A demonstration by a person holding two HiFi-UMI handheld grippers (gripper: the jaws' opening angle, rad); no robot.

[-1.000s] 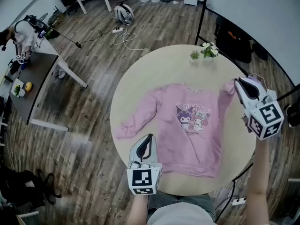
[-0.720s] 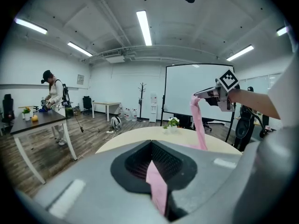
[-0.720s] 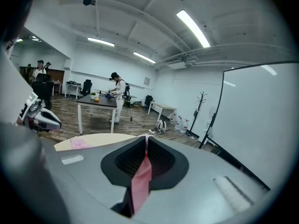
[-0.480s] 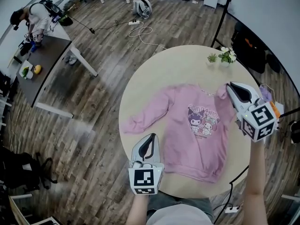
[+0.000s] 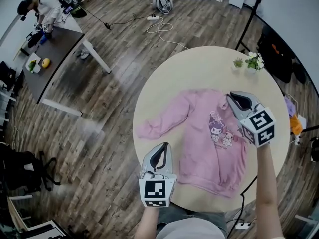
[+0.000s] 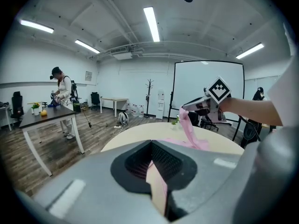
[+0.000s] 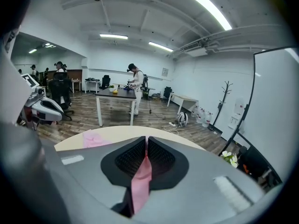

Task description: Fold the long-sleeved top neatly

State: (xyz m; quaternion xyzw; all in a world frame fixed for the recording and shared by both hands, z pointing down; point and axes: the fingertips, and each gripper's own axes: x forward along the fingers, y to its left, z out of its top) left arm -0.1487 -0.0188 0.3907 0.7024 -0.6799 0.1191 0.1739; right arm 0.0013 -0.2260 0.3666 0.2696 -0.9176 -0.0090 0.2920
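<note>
Pink long-sleeved top [image 5: 199, 151] lies front-up on the round counter [image 5: 199, 68]. Right gripper [image 5: 233, 98] is clenched on a sleeve cuff, with pink cloth pinched in its jaws. A second ago it was at the counter's right edge; it is now over the chest print [image 5: 222, 128]. Left gripper [image 5: 159, 151] is clamped on pink cloth near the hem and has barely shifted. Other sleeve [image 5: 159, 126] stays spread out.

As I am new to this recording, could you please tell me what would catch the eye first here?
A pink long-sleeved top with a cartoon print lies spread on the round table. The right gripper pinches its sleeve above the chest, while the left gripper clamps pink cloth at the near side.
</note>
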